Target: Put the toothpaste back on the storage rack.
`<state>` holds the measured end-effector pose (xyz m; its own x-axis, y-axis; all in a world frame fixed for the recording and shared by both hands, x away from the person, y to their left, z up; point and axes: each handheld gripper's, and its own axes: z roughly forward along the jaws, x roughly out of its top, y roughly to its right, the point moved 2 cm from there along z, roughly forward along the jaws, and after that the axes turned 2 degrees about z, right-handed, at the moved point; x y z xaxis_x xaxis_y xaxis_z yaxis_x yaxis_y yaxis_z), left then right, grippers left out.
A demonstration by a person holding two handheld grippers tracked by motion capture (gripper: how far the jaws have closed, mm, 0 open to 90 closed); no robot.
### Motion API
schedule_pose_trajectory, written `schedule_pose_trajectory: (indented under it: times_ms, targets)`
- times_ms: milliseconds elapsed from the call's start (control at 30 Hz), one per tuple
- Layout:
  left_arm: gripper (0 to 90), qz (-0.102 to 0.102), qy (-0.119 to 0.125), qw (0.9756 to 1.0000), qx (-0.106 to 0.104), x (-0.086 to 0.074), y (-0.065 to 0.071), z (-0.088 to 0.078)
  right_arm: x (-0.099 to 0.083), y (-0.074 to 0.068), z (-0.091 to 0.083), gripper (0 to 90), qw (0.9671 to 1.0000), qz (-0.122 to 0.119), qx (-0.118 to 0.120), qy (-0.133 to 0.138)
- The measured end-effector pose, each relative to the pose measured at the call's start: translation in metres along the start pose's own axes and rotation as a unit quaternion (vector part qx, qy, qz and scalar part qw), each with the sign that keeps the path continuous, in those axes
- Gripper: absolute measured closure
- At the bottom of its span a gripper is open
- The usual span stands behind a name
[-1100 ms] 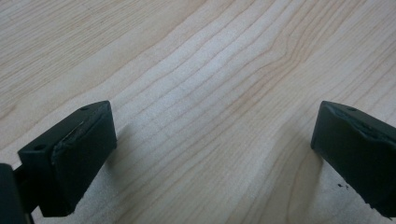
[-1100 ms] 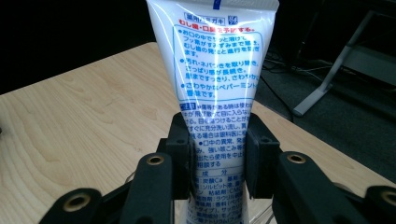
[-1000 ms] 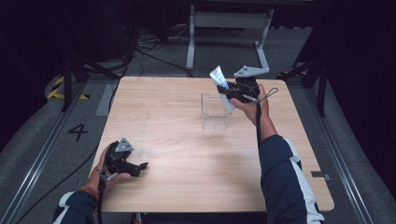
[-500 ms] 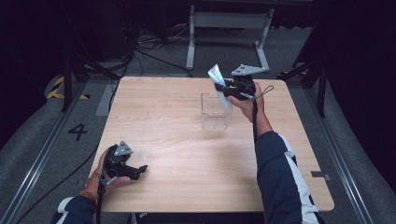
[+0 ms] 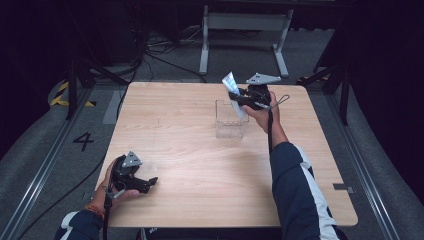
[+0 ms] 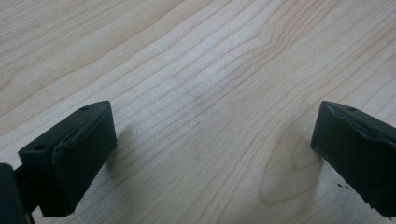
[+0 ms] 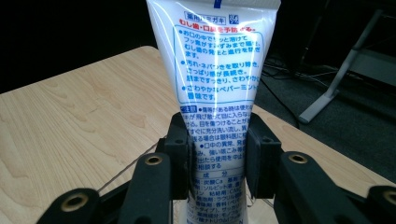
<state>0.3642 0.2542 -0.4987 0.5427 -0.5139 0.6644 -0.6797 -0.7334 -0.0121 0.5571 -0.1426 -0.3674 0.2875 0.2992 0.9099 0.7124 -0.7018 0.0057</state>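
A: Since the earlier frame the right gripper has sunk a little with its tube, which now hangs lower over the clear box. The left gripper has not shifted.

B: State of the right jaws?

A: Clamped on the tube. In the right gripper view both pads press its flat sides near the lower end, and the printed body rises above them, crimped end up.

B: Tube relative to the box?

A: High view: tilted, upper end leaning left and away, lower end at the box's right rim. Whether it touches the rim, cannot tell. The box stands on the table, right of centre toward the far edge.

B: And the left one?

A: Near the front left corner, in the person's hand, low over the wood. Its own view shows the two pads standing wide apart, bare table between them, nothing held.
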Motion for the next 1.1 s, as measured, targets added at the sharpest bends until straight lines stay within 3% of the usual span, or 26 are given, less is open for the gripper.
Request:
schedule_pose_trajectory:
  times_ms: [667, 1100]
  targets:
    - [0.7, 0.001, -0.001, 1.0000, 0.001, 0.000, 0.000, 0.000, -0.023, 0.003, 0.004, 67.1, 0.9999, 0.006, -0.003, 0.008]
    - [0.7, 0.003, -0.001, 1.0000, 0.001, 0.000, 0.000, -0.001, -0.041, -0.005, 0.003, 66.3, 0.9996, -0.012, 0.016, -0.018]
